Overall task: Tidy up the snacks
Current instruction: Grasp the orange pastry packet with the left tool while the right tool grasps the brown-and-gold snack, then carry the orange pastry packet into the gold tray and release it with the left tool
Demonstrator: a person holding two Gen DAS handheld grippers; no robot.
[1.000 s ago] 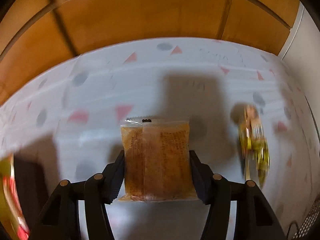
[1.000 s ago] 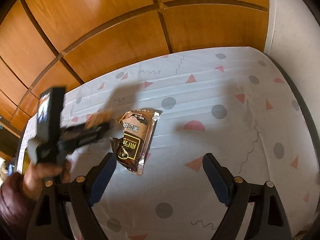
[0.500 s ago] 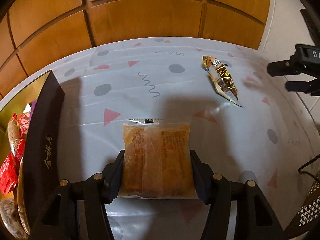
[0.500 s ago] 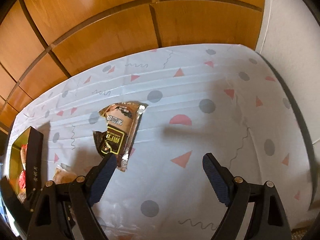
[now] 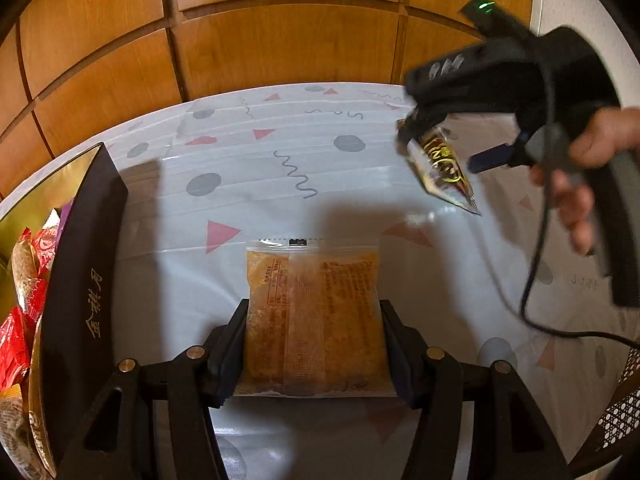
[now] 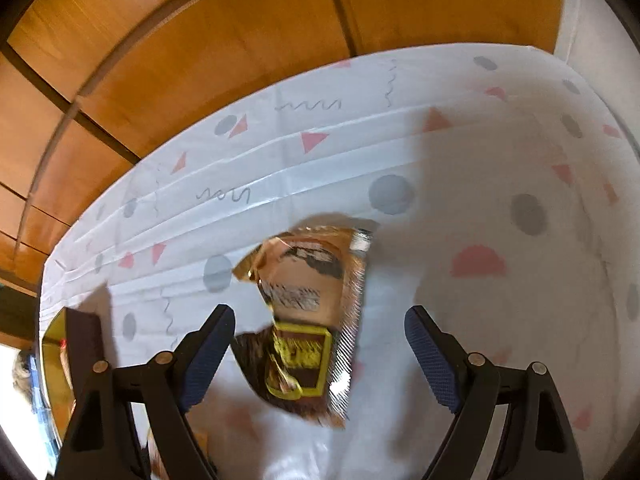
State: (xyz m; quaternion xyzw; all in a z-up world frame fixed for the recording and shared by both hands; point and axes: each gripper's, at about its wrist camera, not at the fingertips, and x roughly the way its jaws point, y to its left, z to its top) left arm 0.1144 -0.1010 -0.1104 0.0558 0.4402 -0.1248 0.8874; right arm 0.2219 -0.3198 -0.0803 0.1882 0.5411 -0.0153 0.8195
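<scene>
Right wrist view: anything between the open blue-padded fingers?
Yes. The brown-and-gold foil snack packet lies on the patterned white tablecloth between the right gripper's open fingers, nearer the left one; contact can't be judged.

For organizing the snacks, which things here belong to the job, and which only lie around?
Job:
- orange snack packet, clamped in left gripper
- brown snack packet, between open right gripper
- dark box with snacks

Lying about:
- patterned tablecloth
- wooden wall panels

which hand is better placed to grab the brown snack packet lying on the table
Right. The right gripper has open jaws either side of the brown snack packet, while the left gripper already holds the orange packet.
</scene>
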